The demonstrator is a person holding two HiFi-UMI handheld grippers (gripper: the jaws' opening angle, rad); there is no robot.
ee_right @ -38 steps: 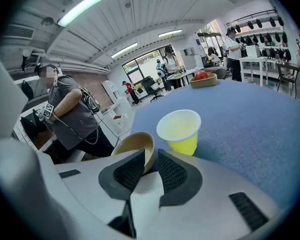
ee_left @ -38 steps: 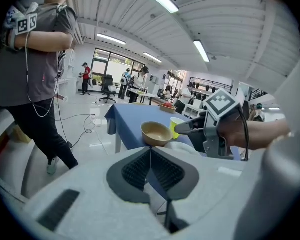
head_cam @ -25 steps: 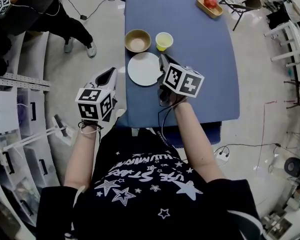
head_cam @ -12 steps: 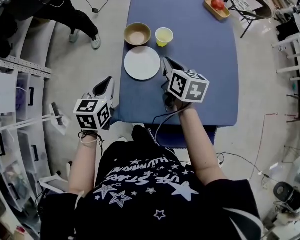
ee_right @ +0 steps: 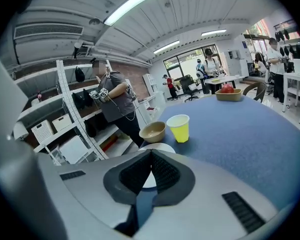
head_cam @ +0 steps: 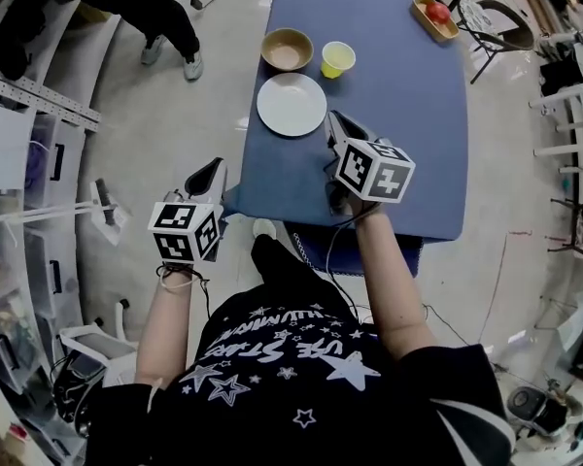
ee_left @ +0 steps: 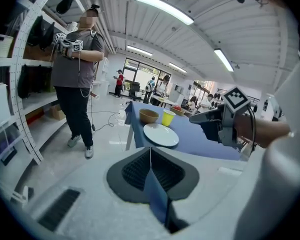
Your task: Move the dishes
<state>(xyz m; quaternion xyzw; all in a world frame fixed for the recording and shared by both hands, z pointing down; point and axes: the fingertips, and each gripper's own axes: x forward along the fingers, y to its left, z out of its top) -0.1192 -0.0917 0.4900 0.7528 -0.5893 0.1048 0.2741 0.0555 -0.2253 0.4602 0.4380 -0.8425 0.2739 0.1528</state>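
Observation:
A white plate [head_cam: 291, 104] lies near the left edge of the blue table [head_cam: 408, 144]. Behind it stand a tan bowl [head_cam: 286, 49] and a yellow cup [head_cam: 337, 59]. My right gripper [head_cam: 338, 124] hovers over the table just right of the plate, jaws shut on nothing. In the right gripper view the plate [ee_right: 160, 148] is partly hidden behind the jaws, with the bowl [ee_right: 153, 131] and cup [ee_right: 179, 127] beyond. My left gripper [head_cam: 206, 178] is off the table's near left corner, over the floor, shut and empty. From the left gripper view the plate [ee_left: 161, 134] lies ahead.
A wooden tray [head_cam: 435, 16] with a red object sits at the table's far right corner. White shelving [head_cam: 29, 163] lines the left side. Another person [ee_left: 77, 74] stands by the shelves holding grippers. A chair [head_cam: 500, 17] stands beyond the table's right side.
The head view has shifted and the table sits higher and farther off. My left gripper has dropped back from beside the plate to below the table's corner. The right gripper stays near the plate.

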